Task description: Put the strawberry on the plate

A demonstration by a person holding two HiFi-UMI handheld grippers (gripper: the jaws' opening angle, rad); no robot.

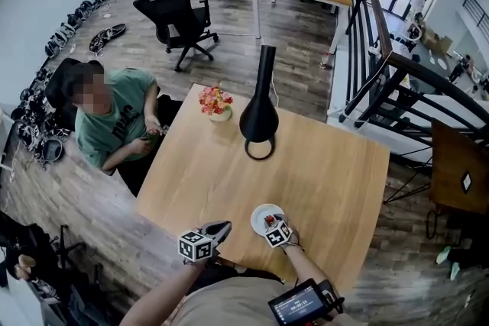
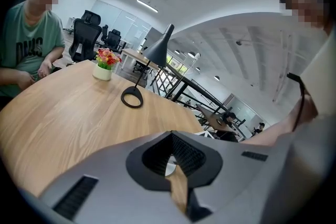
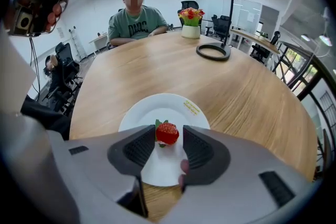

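A red strawberry (image 3: 167, 132) with green leaves lies on the small white plate (image 3: 157, 107) near the table's front edge. My right gripper (image 3: 168, 137) stands over the plate with its jaws on either side of the berry. They are open, with a small gap on the right side. In the head view the strawberry (image 1: 269, 222) and plate (image 1: 257, 214) sit just ahead of the right gripper (image 1: 272, 227). My left gripper (image 1: 222, 227) hovers to the plate's left. In its own view the left gripper (image 2: 171, 136) is shut, tips together, holding nothing.
A black lamp (image 1: 259, 114) with a ring base stands mid-table, a flower pot (image 1: 216, 103) beside it at the far left. A person in a green shirt (image 1: 114, 118) sits at the table's left side. Bare wooden tabletop (image 1: 328, 164) spreads around the plate.
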